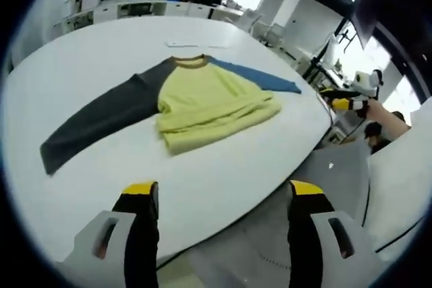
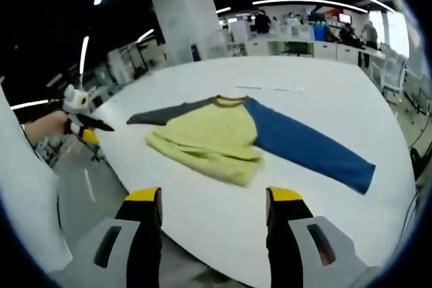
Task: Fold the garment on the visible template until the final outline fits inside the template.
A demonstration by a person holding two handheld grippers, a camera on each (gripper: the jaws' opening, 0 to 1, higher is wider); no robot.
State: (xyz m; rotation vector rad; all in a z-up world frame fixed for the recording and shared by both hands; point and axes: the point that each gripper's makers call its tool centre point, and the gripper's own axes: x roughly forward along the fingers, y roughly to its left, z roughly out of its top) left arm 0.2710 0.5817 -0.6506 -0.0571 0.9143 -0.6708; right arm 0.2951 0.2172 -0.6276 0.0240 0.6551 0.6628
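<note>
A long-sleeved garment point(image 1: 202, 99) lies flat on the white round tabletop point(image 1: 81, 65), its yellow body folded up from the hem so that a doubled band of cloth runs across the lower part. The brown collar point(image 1: 190, 61) points away from the person. In the left gripper view the dark grey sleeve point(image 1: 101, 123) stretches out long toward the near left edge of the tabletop, while the blue sleeve point(image 1: 260, 77) reaches toward the right edge; in the right gripper view the blue sleeve point(image 2: 310, 148) extends fully toward the right and the grey sleeve point(image 2: 158, 114) shows only as a short strip beside the yellow body. The left hand-held gripper point(image 1: 223, 197) hangs over the near rim of the tabletop with its yellow-tipped jaws spread wide and nothing between them, well apart from the garment. The right hand-held gripper point(image 2: 212, 200) is likewise spread wide and empty, short of the cloth at the near edge. A thin pale strip point(image 2: 270, 88) lies on the tabletop beyond the collar. Desks and chairs point(image 2: 304, 45) stand in the bright room behind.
</note>
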